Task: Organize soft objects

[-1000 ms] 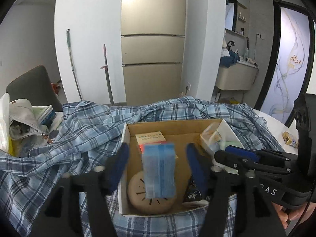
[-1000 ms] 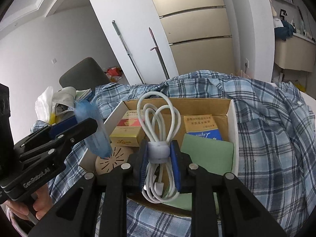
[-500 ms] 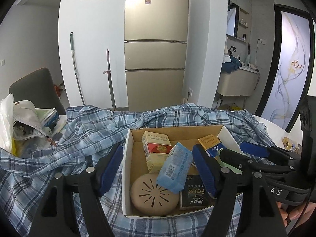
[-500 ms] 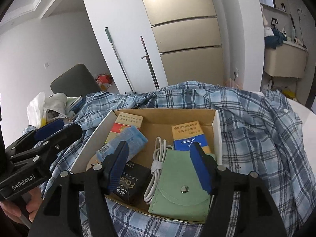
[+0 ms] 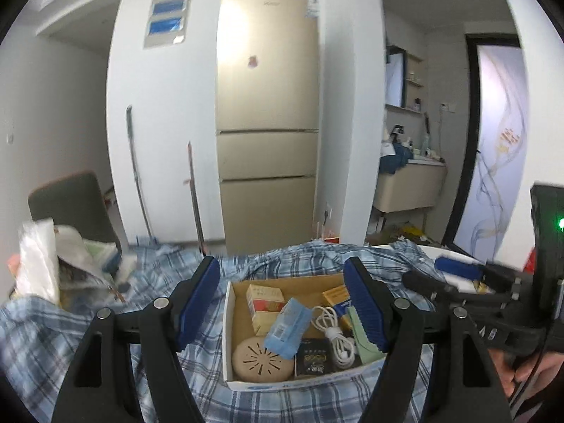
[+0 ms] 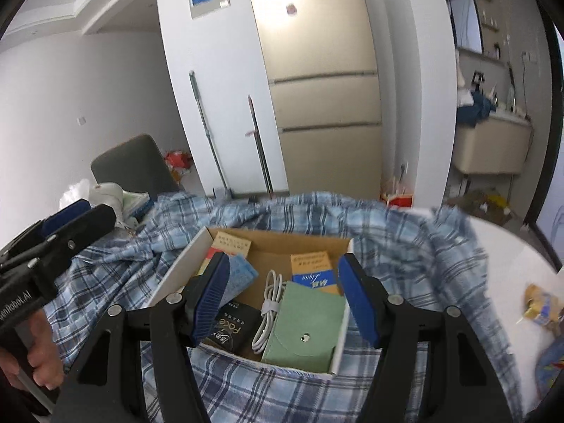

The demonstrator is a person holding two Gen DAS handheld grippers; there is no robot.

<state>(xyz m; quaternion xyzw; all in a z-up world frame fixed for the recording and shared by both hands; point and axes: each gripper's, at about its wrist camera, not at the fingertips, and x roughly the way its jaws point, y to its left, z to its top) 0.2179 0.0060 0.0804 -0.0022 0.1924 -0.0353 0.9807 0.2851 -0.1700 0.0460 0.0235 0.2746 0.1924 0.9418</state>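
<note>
Left gripper (image 5: 282, 303) jaws roughly half open, nothing between the blue pads, touching nothing, hovering above the cardboard box (image 5: 228, 335). Right gripper (image 6: 283, 296) likewise about half open and empty, also above the box; it shows at the right edge of the left wrist view, where part of a hand (image 5: 528, 370) on its handle is cut off by the frame. Inside the box: blue tissue pack (image 5: 288, 328) lies tilted, leaning over the round beige disc (image 5: 262, 363), long axis running from box front-left up toward back-right. White coiled cable (image 5: 335, 335) lies flat right of the tissue pack, long axis front to back of the box, bound by a strap at its middle. Green pouch (image 6: 303, 328) sits in the box's front-right corner, snap facing up, flap pointing to the box front; mostly hidden behind the left gripper's right finger in the left wrist view. Black "Face" packet (image 6: 229, 328) at box front, partly covered by the right gripper's left finger. Box rests on plaid cloth (image 6: 405, 246) over the worktop (image 6: 511, 257). Print on the small cartons at box back unreadable.
</note>
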